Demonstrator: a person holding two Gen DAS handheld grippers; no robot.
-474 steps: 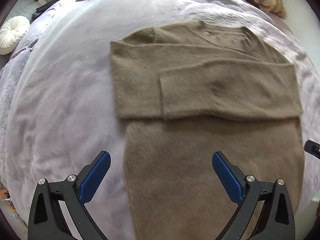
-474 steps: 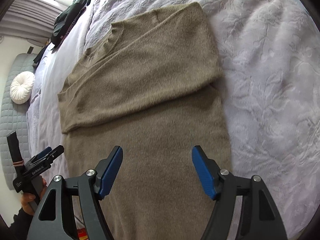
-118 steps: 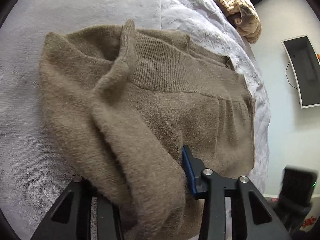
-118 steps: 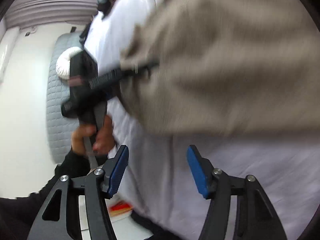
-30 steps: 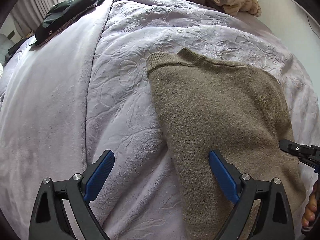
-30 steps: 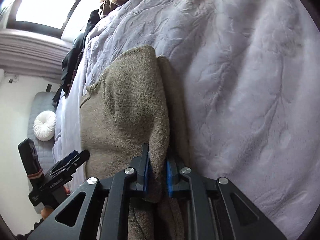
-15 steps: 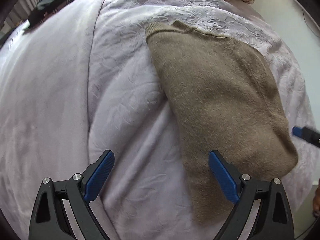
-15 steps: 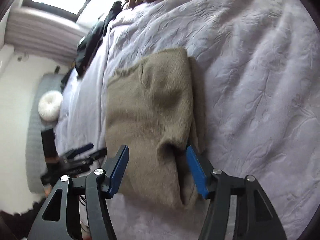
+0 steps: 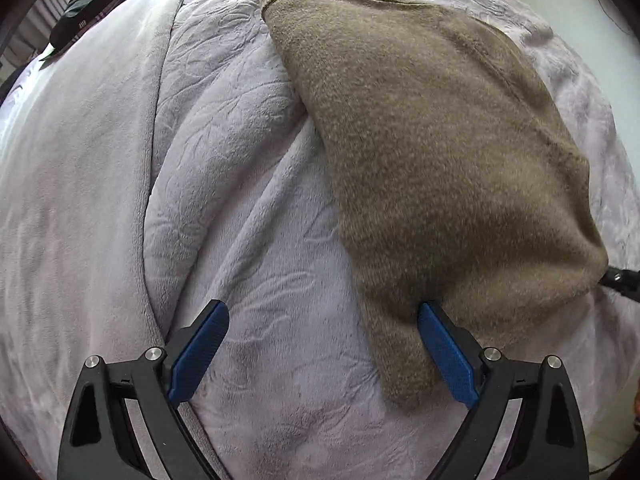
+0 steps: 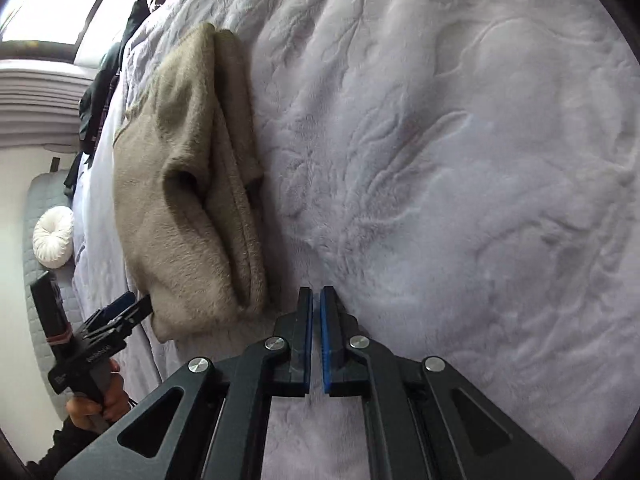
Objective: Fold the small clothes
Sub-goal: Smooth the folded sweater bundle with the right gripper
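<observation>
Olive-brown sweater: folded into a thick bundle, lying on the bed; ribbed neckline at its far end in the left wrist view, layered edges facing the right wrist camera.
Hidden parts: the sleeves are tucked inside the fold and cannot be seen; a dark hollow shows between the layers in the right wrist view, and how many layers there are is hard to tell.
Cut off: the right gripper's tip just peeks in at the edge of the left wrist view; clothes at the head of the bed are cropped by the frame.
Left gripper: blue pads spread wide, holding nothing; the right-hand pad sits at the sweater's near edge, though actual contact is hard to judge; the other pad is over bare blanket.
Right gripper: pads pressed almost together with only a thin slit between, nothing pinched; it hovers over the blanket just beside the sweater's near corner.
Left hand: seen in the right wrist view gripping the left tool's handle; its jaw tips reach the sweater's near corner.
Blanket: pale lilac, plush, embossed with a leafy pattern, creased beside the sweater.
Room: dark clothing near the far end of the bed, a round white cushion on a grey quilted seat, a bright window above.
</observation>
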